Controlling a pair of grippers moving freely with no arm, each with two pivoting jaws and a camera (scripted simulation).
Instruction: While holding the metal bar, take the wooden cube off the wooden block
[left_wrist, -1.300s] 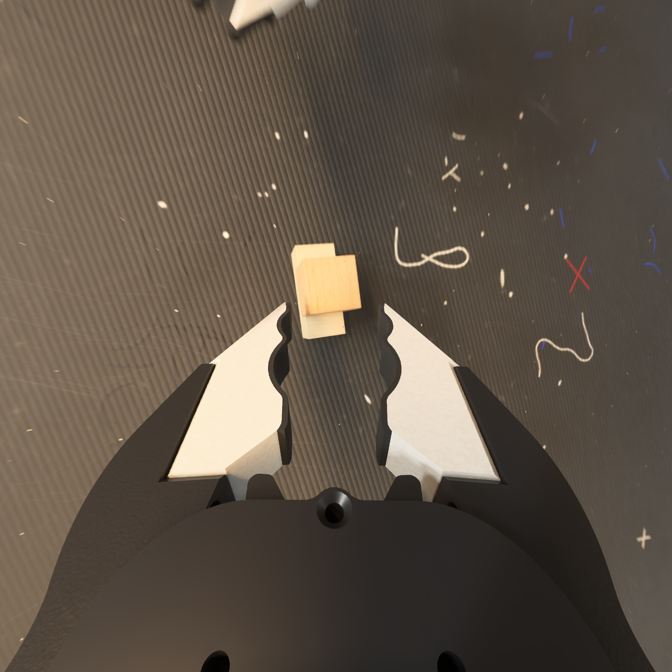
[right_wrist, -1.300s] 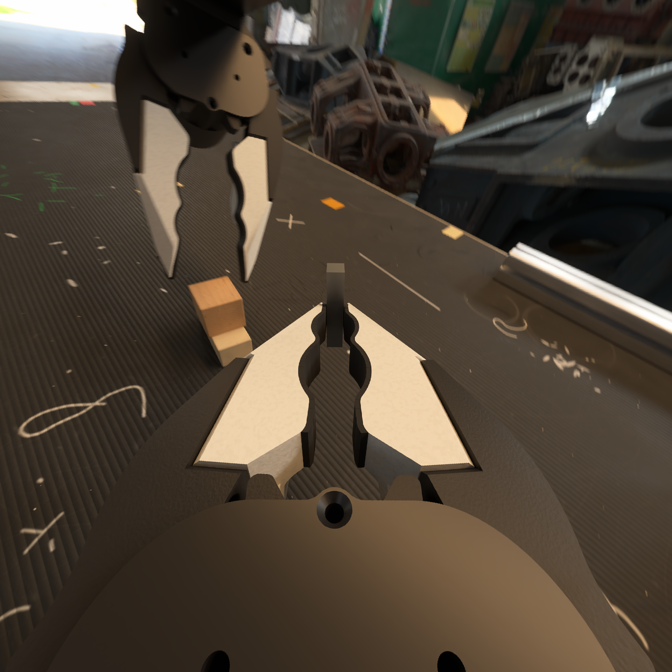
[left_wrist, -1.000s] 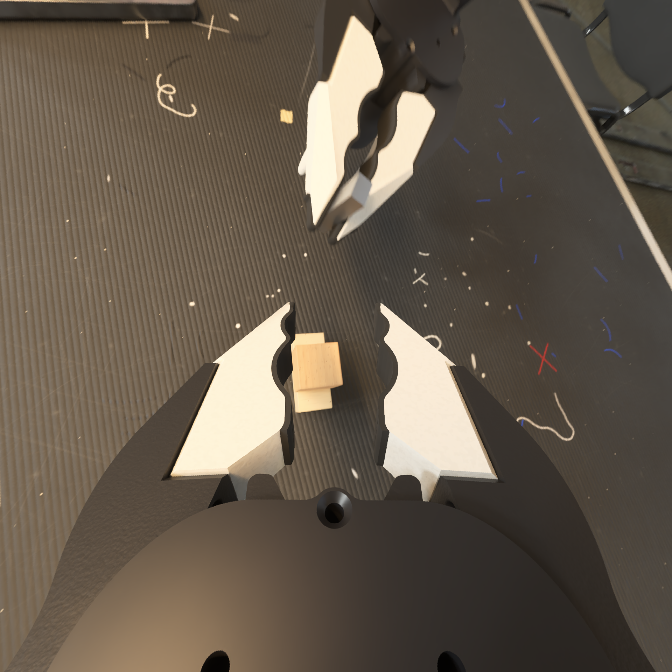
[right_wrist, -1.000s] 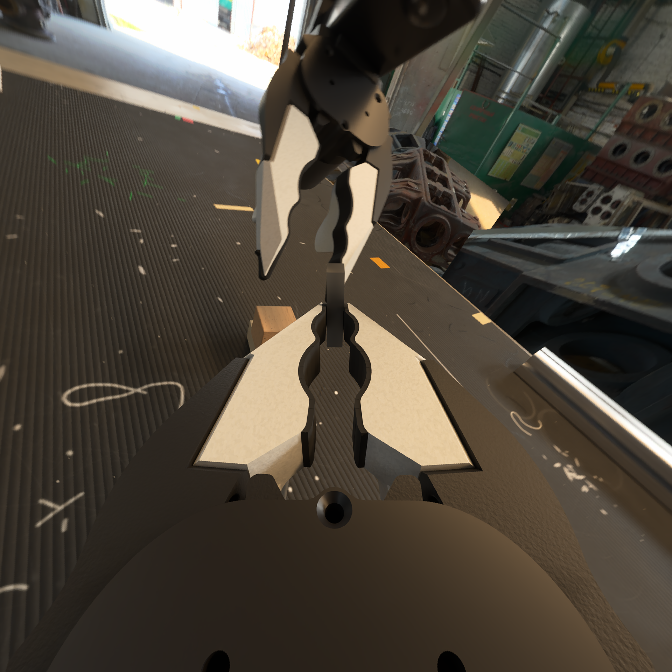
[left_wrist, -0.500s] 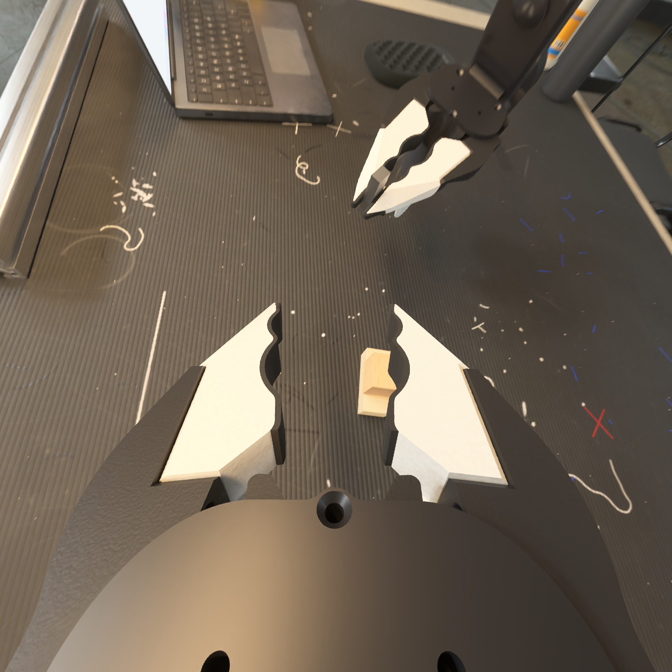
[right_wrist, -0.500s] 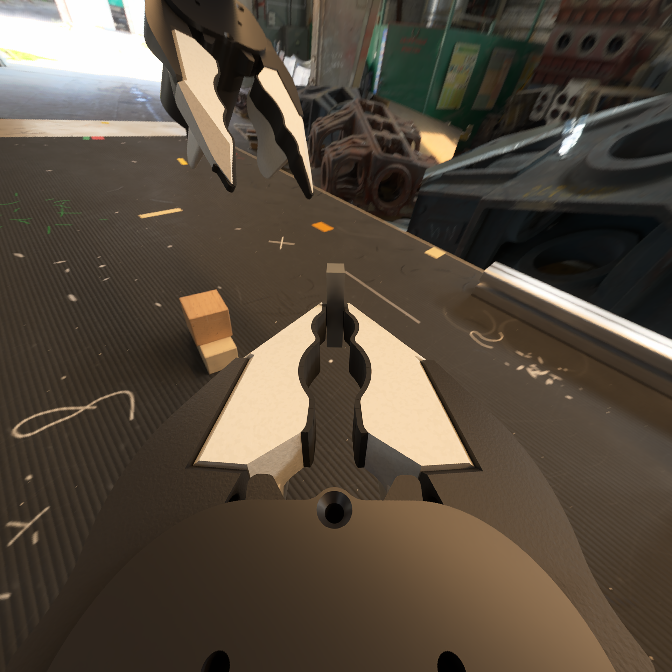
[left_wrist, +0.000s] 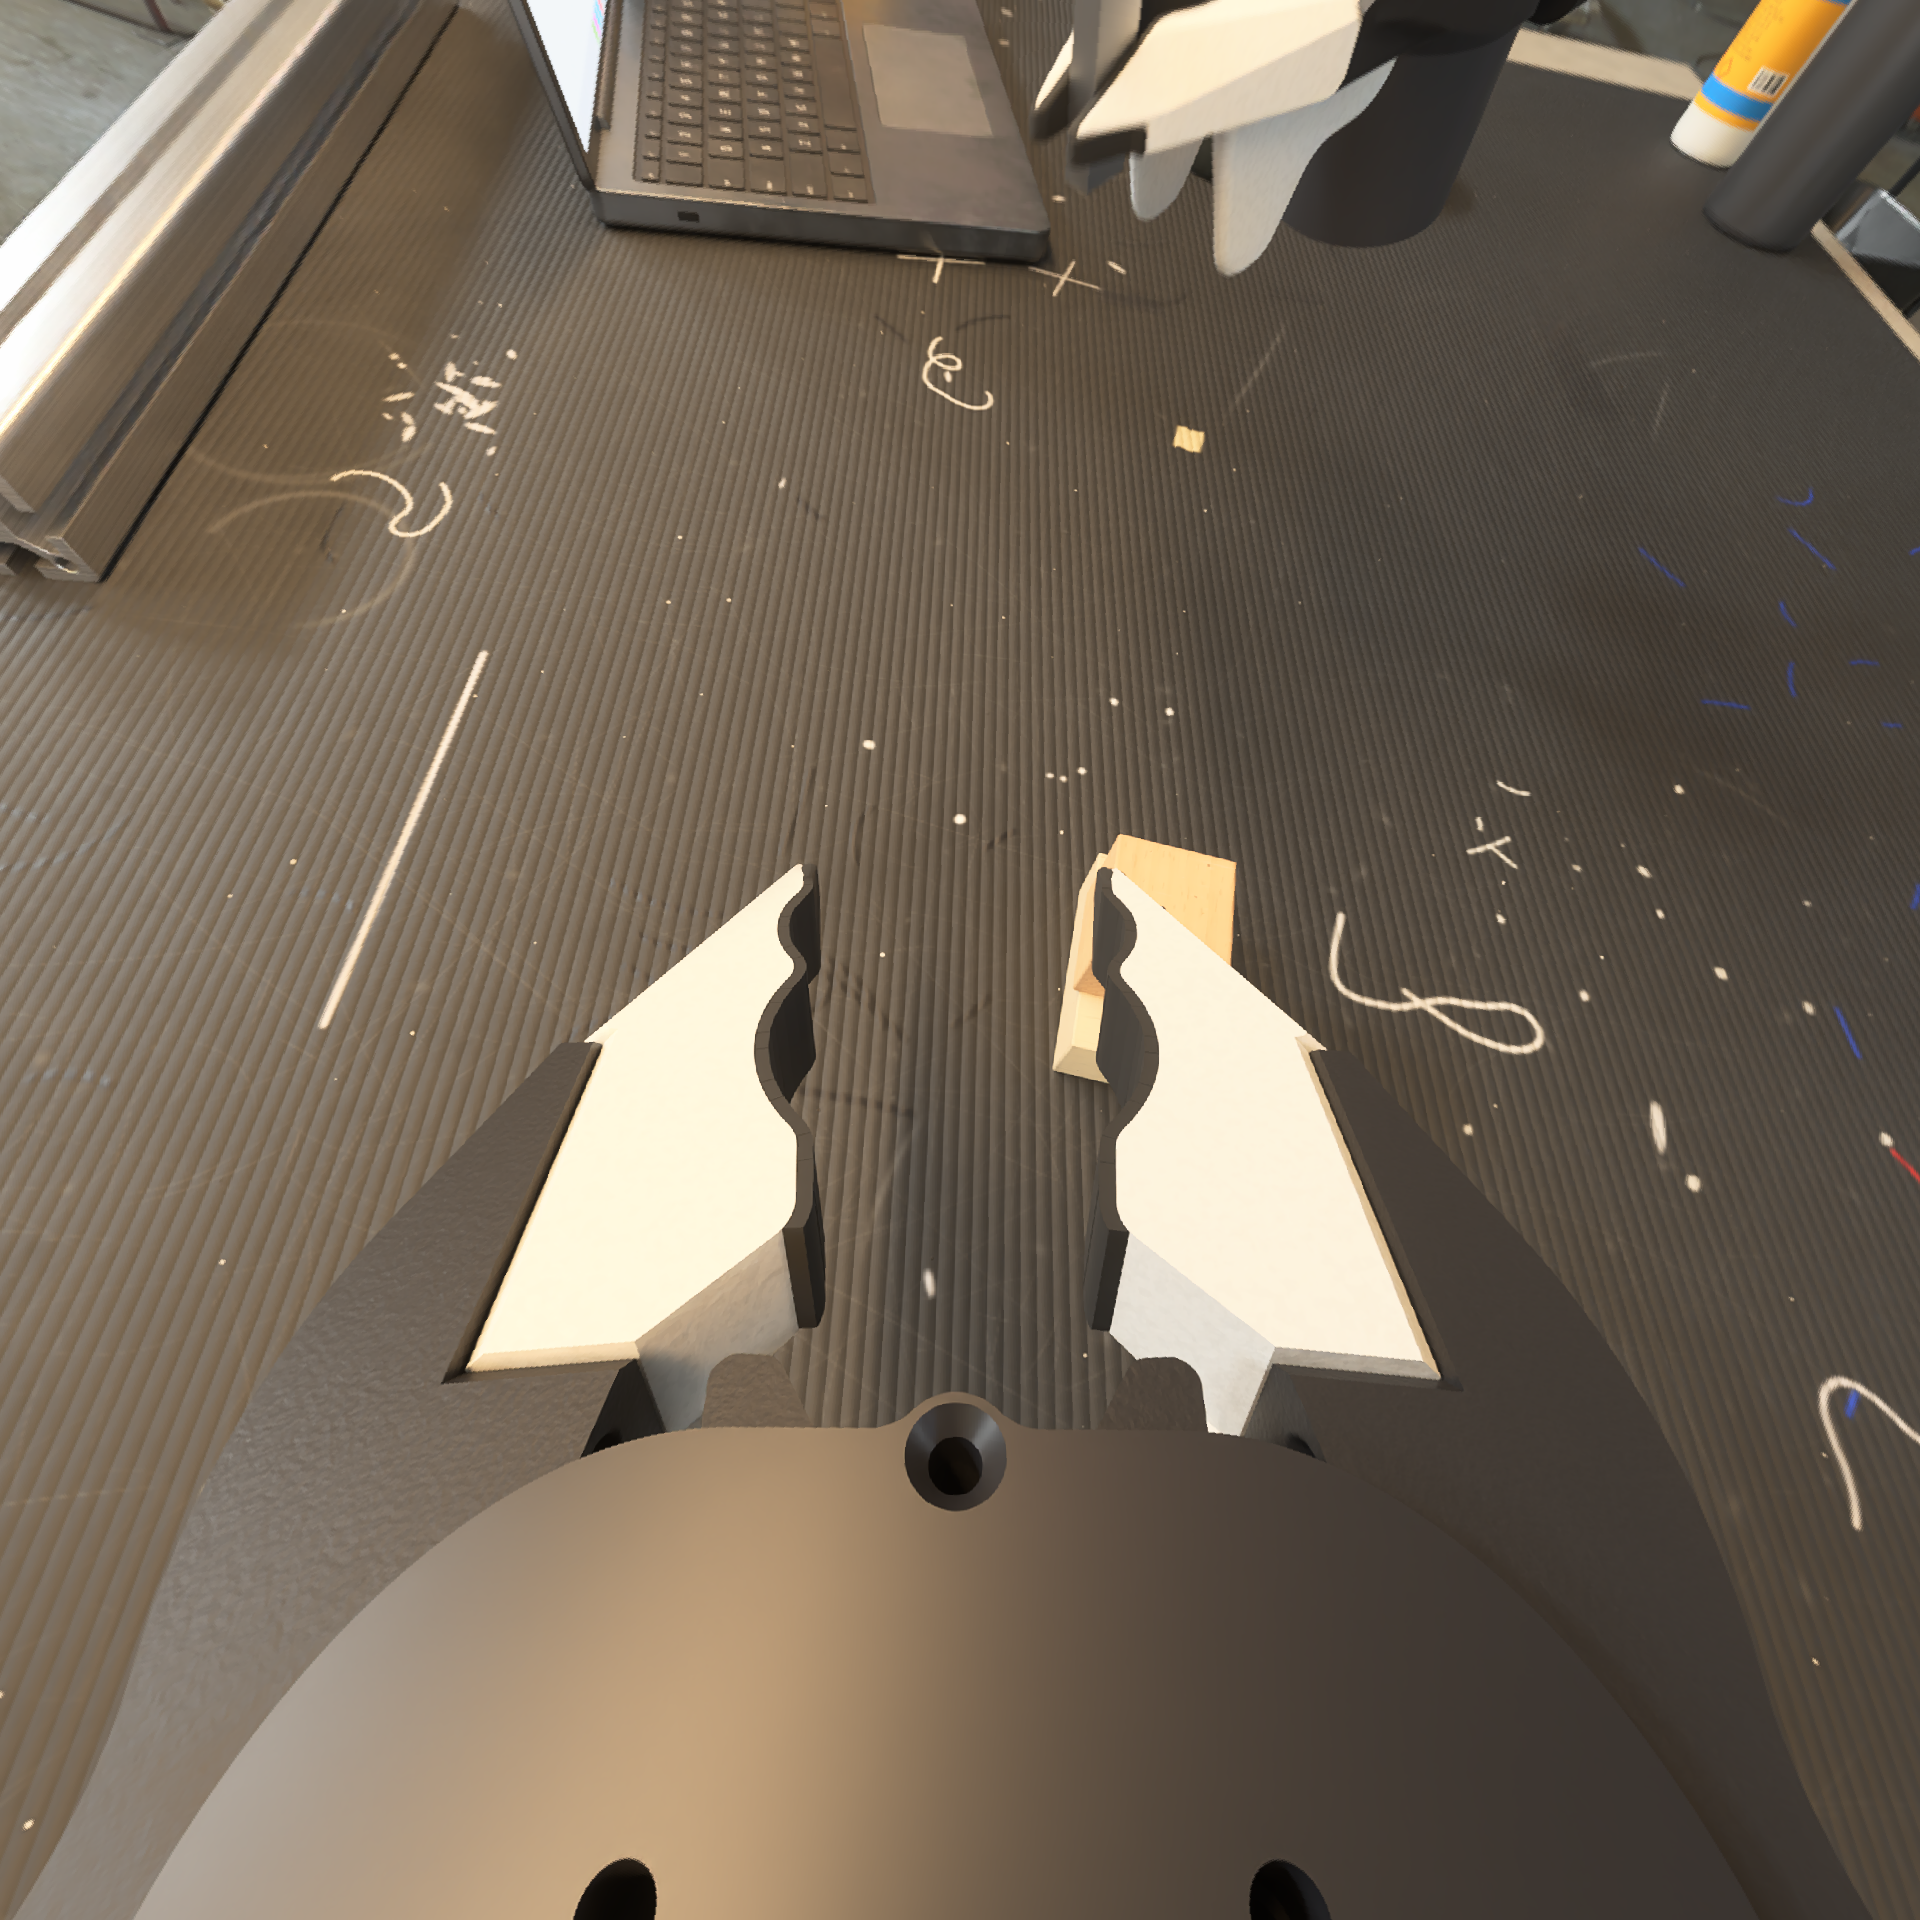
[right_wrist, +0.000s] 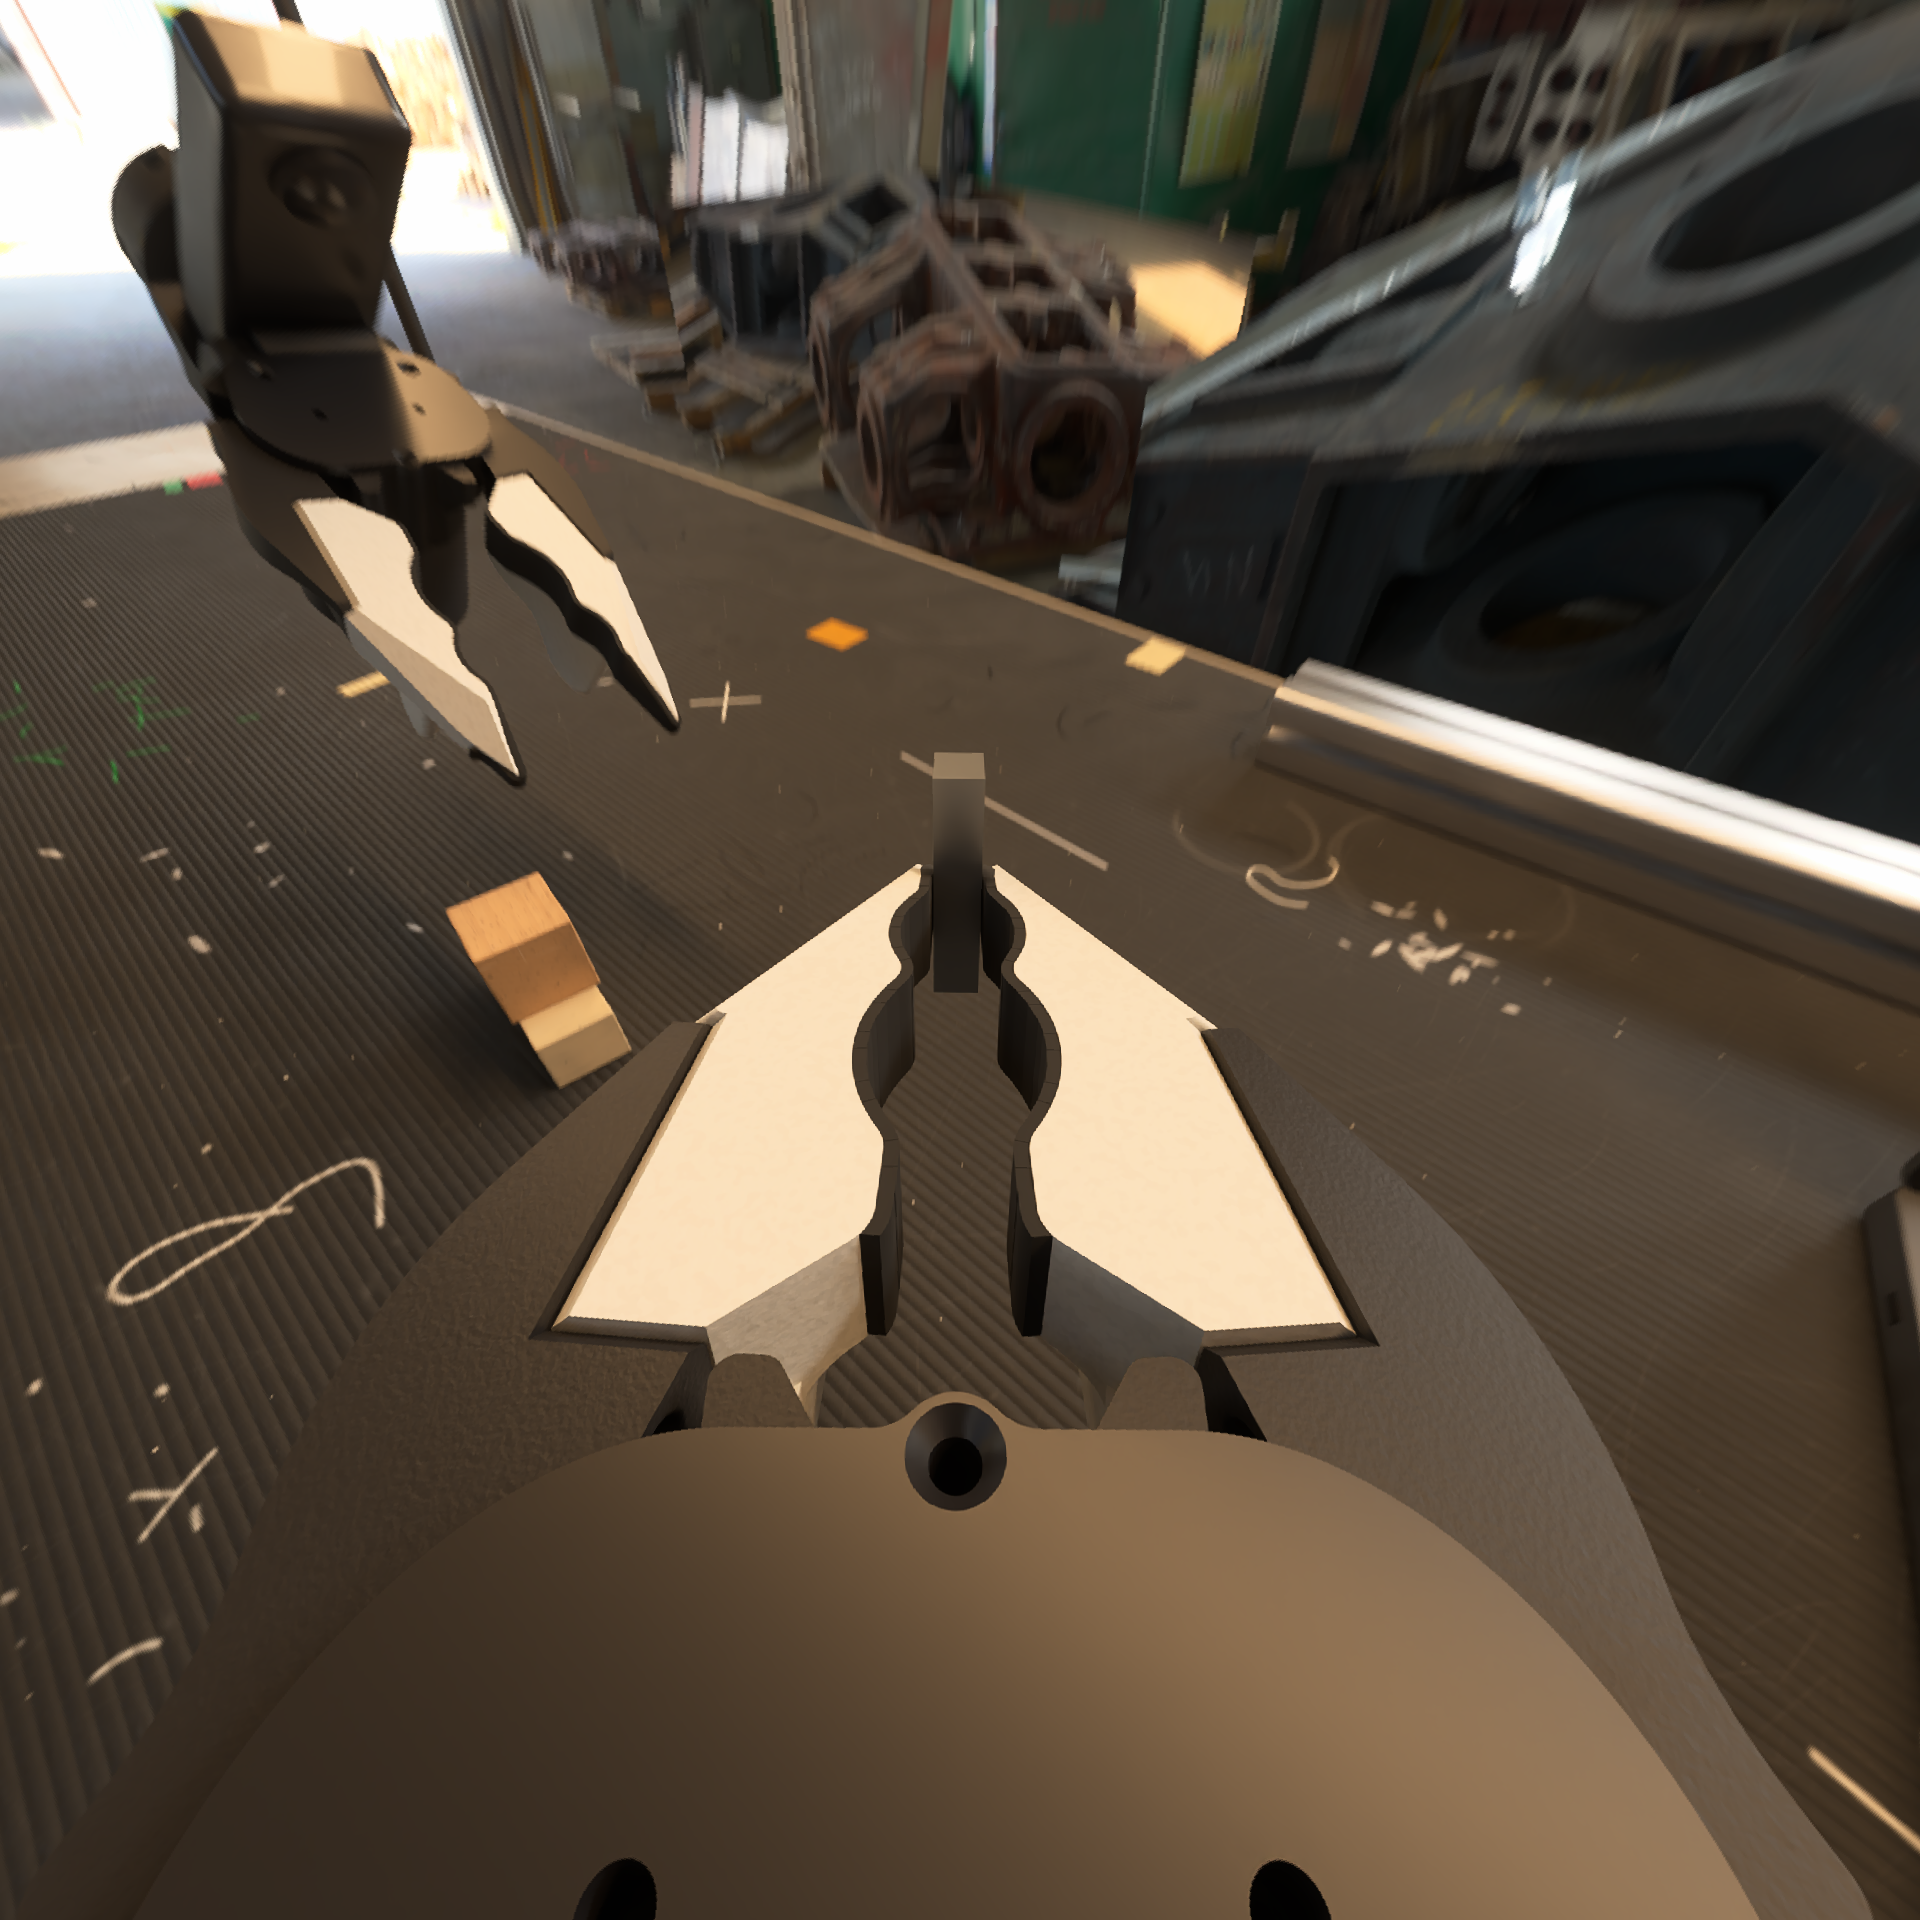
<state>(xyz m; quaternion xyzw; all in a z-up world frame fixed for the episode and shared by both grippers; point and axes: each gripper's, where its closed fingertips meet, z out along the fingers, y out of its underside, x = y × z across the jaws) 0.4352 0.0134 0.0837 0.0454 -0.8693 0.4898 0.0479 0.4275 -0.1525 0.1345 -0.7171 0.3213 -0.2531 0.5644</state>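
The wooden cube (right_wrist: 514, 930) rests on the paler wooden block (right_wrist: 577, 1029) on the dark ribbed mat. My right gripper (right_wrist: 956, 883) is shut on the grey metal bar (right_wrist: 956, 831), which sticks out past its tips, right of the stack. My left gripper (right_wrist: 587, 743) hovers open and empty above the mat beyond the cube. In the left wrist view my left gripper (left_wrist: 951, 883) is open. The cube (left_wrist: 1184, 894) and block (left_wrist: 1081, 1029) lie just right of the gap, partly hidden by the right finger. The right gripper (left_wrist: 1164, 197) shows blurred at the top.
An open laptop (left_wrist: 790, 104) stands at the far edge. An aluminium rail (left_wrist: 156, 291) lies along the left side and also shows in the right wrist view (right_wrist: 1558, 769). A dark cylinder (left_wrist: 1382, 135) and a glue bottle (left_wrist: 1745, 73) stand far right. Chalk marks dot the mat.
My left gripper has shifted off the stack, which was between its fingers and now sits beside the right finger. The cube stays on the block. The right gripper keeps the bar.
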